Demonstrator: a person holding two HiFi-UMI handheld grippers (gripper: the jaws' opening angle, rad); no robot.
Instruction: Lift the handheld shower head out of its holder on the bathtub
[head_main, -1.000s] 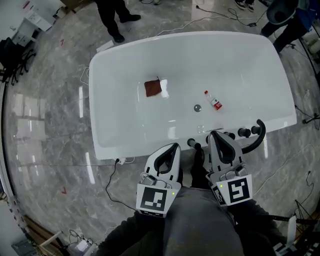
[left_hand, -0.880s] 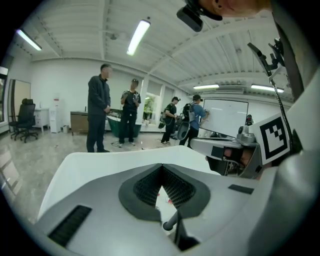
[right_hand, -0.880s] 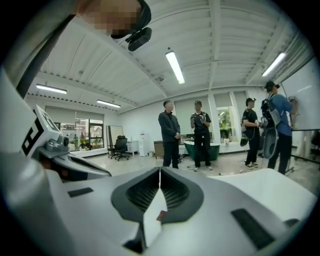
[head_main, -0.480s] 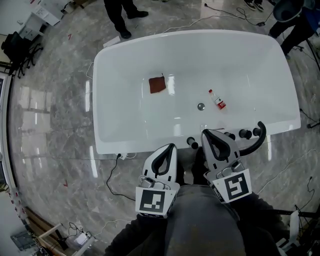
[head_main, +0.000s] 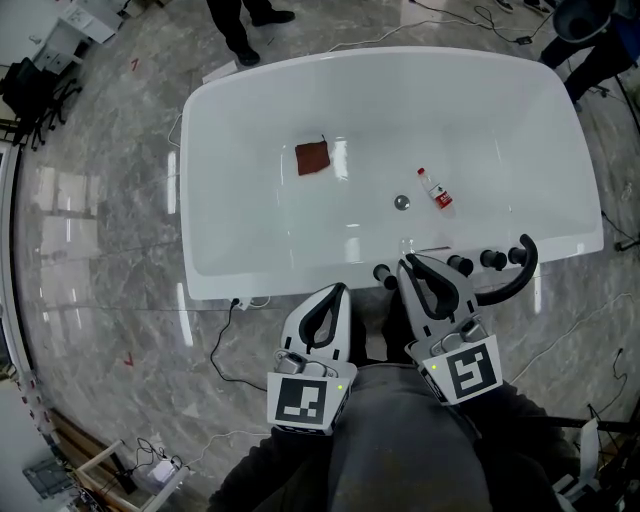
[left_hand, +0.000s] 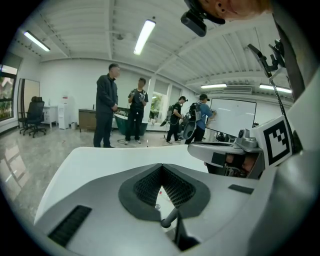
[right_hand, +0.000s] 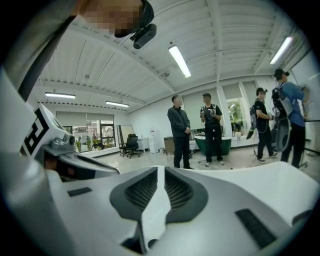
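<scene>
Your left gripper (left_hand: 161, 167): jaws clenched together, empty, at the bathtub's (head_main: 260, 280) near rim. Your right gripper (right_hand: 157, 170): jaws just parting, nothing between, over that rim. The shower head (head_main: 518, 272) rests on the rim, farther right.
</scene>
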